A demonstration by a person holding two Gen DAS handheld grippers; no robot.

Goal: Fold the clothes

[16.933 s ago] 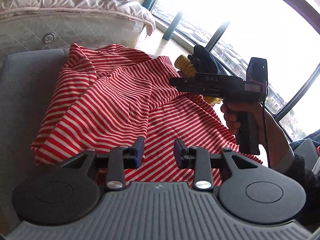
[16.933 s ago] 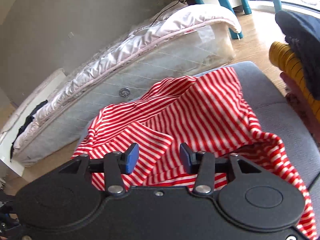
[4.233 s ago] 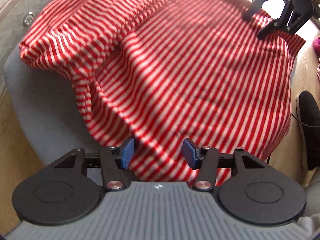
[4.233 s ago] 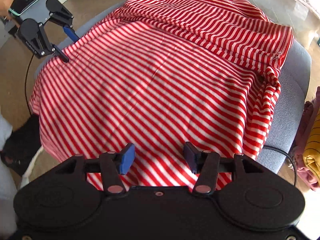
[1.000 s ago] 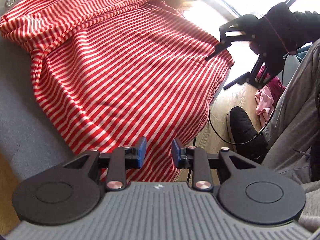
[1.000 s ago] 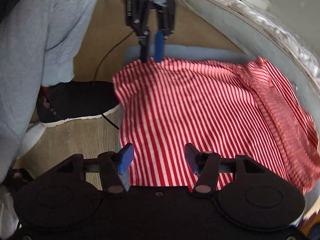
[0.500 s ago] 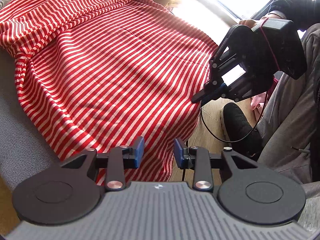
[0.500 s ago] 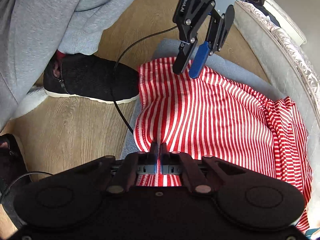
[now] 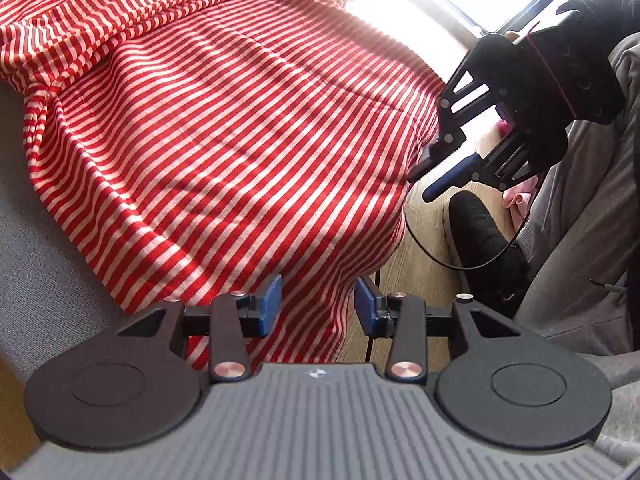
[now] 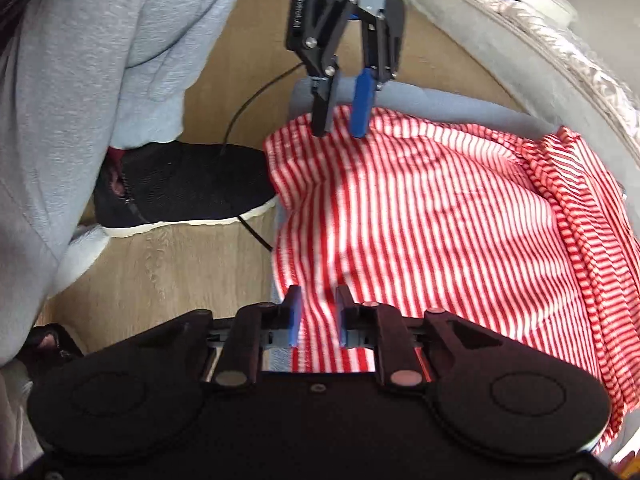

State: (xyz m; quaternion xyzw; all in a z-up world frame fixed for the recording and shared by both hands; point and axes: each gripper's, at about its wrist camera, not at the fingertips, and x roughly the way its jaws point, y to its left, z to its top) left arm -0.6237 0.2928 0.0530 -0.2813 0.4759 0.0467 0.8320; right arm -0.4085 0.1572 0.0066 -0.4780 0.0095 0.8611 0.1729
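Grippers both parted, empty: left gripper (image 9: pixel 317 306) and right gripper (image 10: pixel 317 316) each straddle near hem of striped shirt (image 9: pixel 224 136), spread over grey seat (image 9: pixel 36 240). Advice: bite both hem corners evenly, lift together, fold away.

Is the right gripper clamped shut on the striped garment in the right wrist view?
No: the right gripper has its jaws apart, with the red-and-white striped garment visible in the gap between them.

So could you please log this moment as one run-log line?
phase: hem grasp | striped garment: spread on grey cushion | left tongs: open at hem | right tongs: open astride hem
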